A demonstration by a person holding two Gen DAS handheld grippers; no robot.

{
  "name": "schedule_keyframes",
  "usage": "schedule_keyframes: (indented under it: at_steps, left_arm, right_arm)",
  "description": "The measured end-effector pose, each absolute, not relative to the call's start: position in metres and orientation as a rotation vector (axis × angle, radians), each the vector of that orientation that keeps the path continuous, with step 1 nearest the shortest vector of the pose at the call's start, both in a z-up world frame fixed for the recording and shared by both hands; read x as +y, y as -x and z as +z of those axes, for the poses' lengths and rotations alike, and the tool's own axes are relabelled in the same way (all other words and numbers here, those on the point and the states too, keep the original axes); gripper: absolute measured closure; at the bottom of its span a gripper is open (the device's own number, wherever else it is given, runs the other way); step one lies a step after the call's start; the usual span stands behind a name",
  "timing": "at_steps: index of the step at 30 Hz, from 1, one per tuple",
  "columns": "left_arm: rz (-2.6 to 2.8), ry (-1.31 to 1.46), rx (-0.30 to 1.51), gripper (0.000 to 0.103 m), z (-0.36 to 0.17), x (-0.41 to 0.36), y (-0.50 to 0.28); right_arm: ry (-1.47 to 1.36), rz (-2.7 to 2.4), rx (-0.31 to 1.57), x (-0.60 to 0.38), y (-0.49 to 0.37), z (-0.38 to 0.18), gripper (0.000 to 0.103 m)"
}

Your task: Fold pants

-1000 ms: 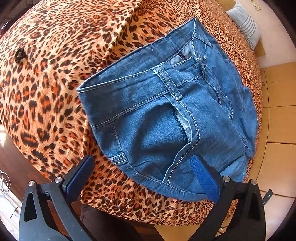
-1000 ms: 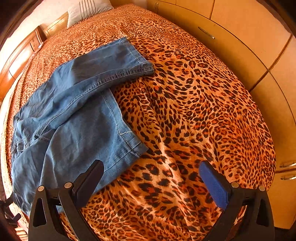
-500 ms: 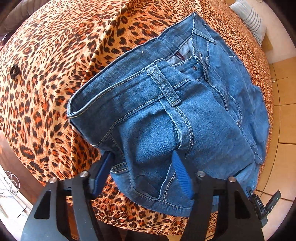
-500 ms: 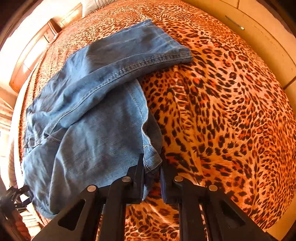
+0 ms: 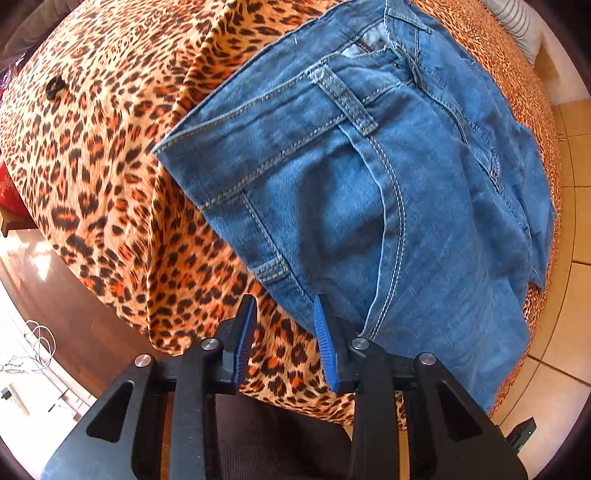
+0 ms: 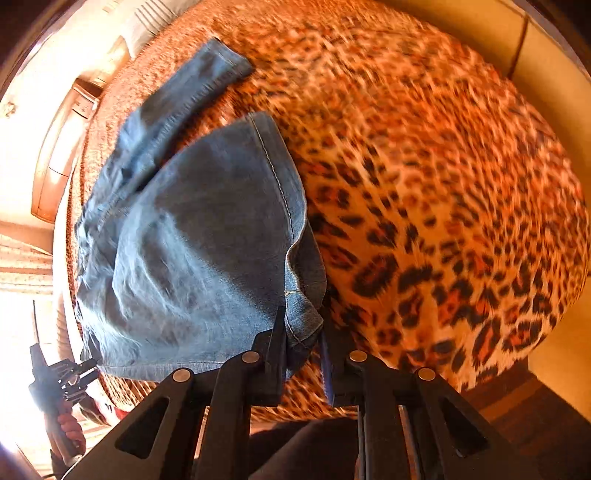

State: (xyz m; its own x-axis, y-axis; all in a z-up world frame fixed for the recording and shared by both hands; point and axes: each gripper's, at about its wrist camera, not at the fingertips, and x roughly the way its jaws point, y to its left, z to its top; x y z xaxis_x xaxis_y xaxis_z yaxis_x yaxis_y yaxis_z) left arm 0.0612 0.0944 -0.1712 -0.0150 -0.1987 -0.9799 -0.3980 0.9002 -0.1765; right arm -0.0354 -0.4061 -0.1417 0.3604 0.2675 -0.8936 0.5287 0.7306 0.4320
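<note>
The blue denim pants (image 5: 369,177) lie on a bed covered with a leopard-print spread (image 5: 103,155), near its edge. In the left wrist view the waistband end faces the camera, with a belt loop (image 5: 347,99) and a curved pocket seam showing; the fabric runs off toward a striped pillow (image 5: 517,18) at the far side.

The left claw (image 5: 284,328) is narrowed but not closed: a gap with bare spread shows between its blue pads (image 5: 325,343), and the denim's edge lies against the right-hand pad rather than between the two.

In the right wrist view, which is blurred, the right claw (image 6: 303,343) is pinched on the hem corner of one pant leg (image 6: 207,240), raised off the spread. The other leg (image 6: 192,88) lies flat beyond it, toward the wooden headboard (image 6: 62,147). Wooden cabinets (image 6: 546,66) stand beside the bed.
</note>
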Motion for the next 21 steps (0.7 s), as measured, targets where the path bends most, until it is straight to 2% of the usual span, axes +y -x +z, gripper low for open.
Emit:
schedule_keyframes:
  at_steps: [4,5,7,8,9,16,17,18,21]
  left_arm:
    - [0.169,0.402,1.495,0.073,-0.133,0.100,-0.060]
    - [0.166,0.383,1.466,0.071,-0.122,0.102,-0.064]
    - [0.172,0.359,1.417,0.059,-0.105,0.105,-0.081]
    - [0.174,0.356,1.390,0.048,-0.100,0.107,-0.094]
    - [0.184,0.350,1.365,0.045,-0.096,0.107,-0.111]
    - [0.143,0.307,1.350,0.045,-0.092,0.096,-0.248]
    - [0.139,0.297,1.349,0.044,-0.088,0.096,-0.254]
    - [0.124,0.299,1.355,0.039,-0.090,0.095,-0.270]
    - [0.110,0.315,1.392,0.037,-0.098,0.090,-0.307]
  right_arm:
    - [-0.778,-0.215,1.150,-0.428,0.038,-0.115,0.077]
    - [-0.749,-0.223,1.113,-0.434,0.034,-0.102,0.072]
    - [-0.699,-0.232,1.034,-0.449,0.017,-0.076,0.057]
    - [-0.688,-0.231,0.998,-0.458,0.004,-0.066,0.045]
    - [-0.683,-0.221,0.972,-0.463,-0.008,-0.059,0.041]
    - [-0.791,-0.178,0.897,-0.476,-0.127,-0.036,0.041]
    - [-0.800,-0.171,0.903,-0.473,-0.145,-0.037,0.041]
    - [-0.798,-0.170,0.918,-0.472,-0.158,-0.040,0.041]
    - [-0.786,-0.192,0.947,-0.466,-0.199,-0.046,0.041]
